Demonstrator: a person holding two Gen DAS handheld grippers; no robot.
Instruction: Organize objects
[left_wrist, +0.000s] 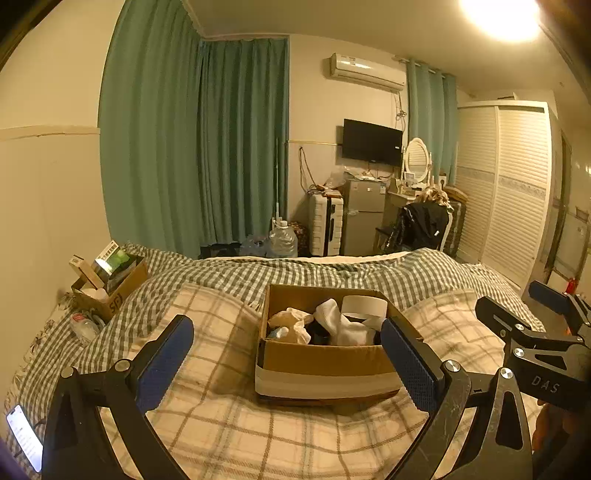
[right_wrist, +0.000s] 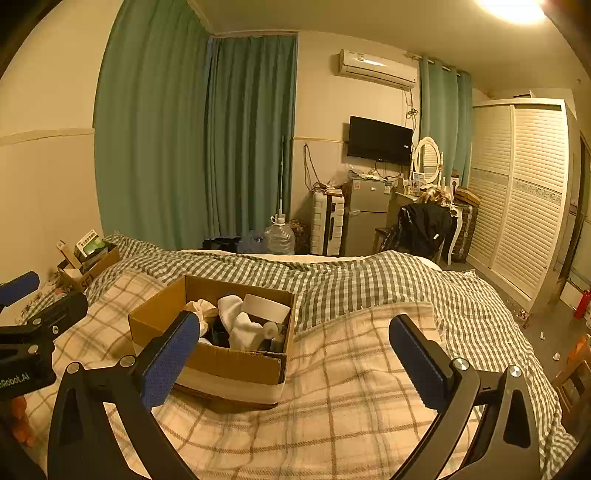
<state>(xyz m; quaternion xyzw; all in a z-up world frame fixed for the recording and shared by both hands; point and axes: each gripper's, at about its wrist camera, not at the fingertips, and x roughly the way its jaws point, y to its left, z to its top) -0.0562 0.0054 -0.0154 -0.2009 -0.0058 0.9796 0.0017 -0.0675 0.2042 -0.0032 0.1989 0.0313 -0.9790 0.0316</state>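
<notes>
Fingers on both grippers are standing wide apart and holding nothing. Going from left to right: a phone (left_wrist: 24, 435) is lying lit at the near left edge of the bed (left_wrist: 207, 417); farther back on the left a small cardboard carton (left_wrist: 118, 291) is sitting packed with boxes against the wall. The left gripper (left_wrist: 286, 363) is hovering low over the plaid blanket, looking straight at the cardboard box (left_wrist: 325, 363) in the middle of the bed, its right finger just beside the box's near right corner. That box is holding white socks (left_wrist: 338, 321), a crumpled cream cloth (left_wrist: 291, 323) and a roll of wide white tape (left_wrist: 364, 306). The right gripper (right_wrist: 295, 350) is waiting to the right of the box, over bare blanket. I judge the sorting is only beginning: the next move calls for one gripper reaching in over the near wall and closing on a single soft item.
</notes>
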